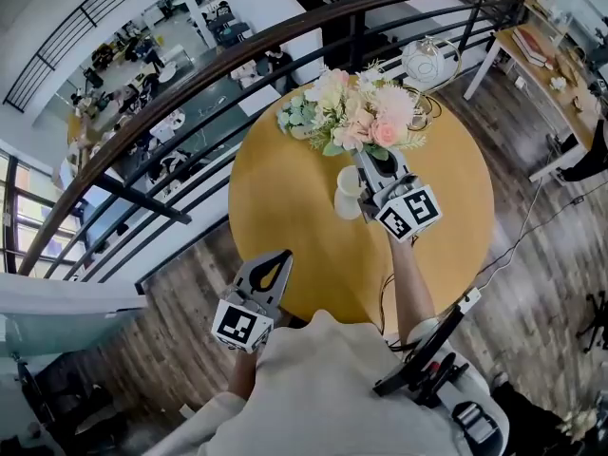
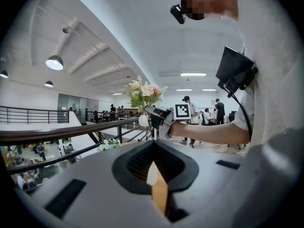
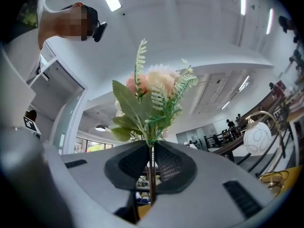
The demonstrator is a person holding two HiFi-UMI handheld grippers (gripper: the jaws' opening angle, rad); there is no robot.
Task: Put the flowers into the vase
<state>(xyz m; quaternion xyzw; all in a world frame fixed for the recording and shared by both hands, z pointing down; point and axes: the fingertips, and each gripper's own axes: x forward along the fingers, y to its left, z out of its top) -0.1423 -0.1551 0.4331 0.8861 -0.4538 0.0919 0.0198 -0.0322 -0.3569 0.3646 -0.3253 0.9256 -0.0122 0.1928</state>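
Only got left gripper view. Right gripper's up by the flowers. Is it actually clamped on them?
Observer: Yes. In its own view the right gripper has its jaws shut on the stem of the flowers.
Operator: Anything in the vase?
Observer: No. Head view shows the vase upright on the table, with nothing sticking out of it.
Operator: What's past the flowers?
Observer: A globe lamp at the table's far edge.
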